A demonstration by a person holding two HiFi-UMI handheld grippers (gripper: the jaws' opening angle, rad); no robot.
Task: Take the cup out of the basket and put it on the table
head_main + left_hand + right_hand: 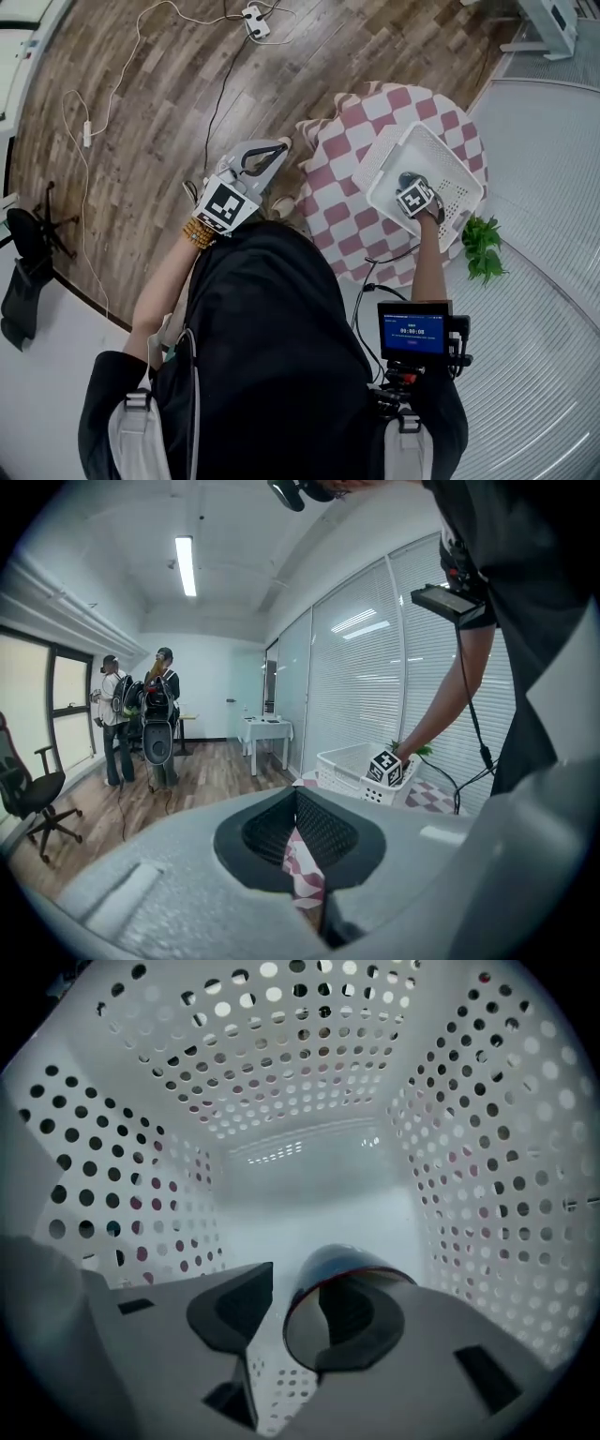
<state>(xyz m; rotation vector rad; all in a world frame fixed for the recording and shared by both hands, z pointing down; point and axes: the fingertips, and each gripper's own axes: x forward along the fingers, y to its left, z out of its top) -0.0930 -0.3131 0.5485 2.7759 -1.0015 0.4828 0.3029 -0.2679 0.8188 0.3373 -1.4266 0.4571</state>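
A white perforated basket (386,157) stands on the round table with a red-and-white checked cloth (339,129). A dark cup (343,1262) lies on its side on the basket floor, its mouth facing the camera. My right gripper (311,1284) is down inside the basket with its jaws open. The cup's rim sits between them: the right pad (354,1309) is inside the mouth, the left pad (236,1303) outside with a gap. In the head view the cup (409,177) shows just past the marker cube. My left gripper (279,147) hangs shut over the floor left of the table, empty.
A green plant (481,246) stands beside the table at the right. Cables and a power strip (255,21) lie on the wooden floor. A black office chair (28,246) is at the far left. Two people (141,724) and a small white table (265,731) stand further off.
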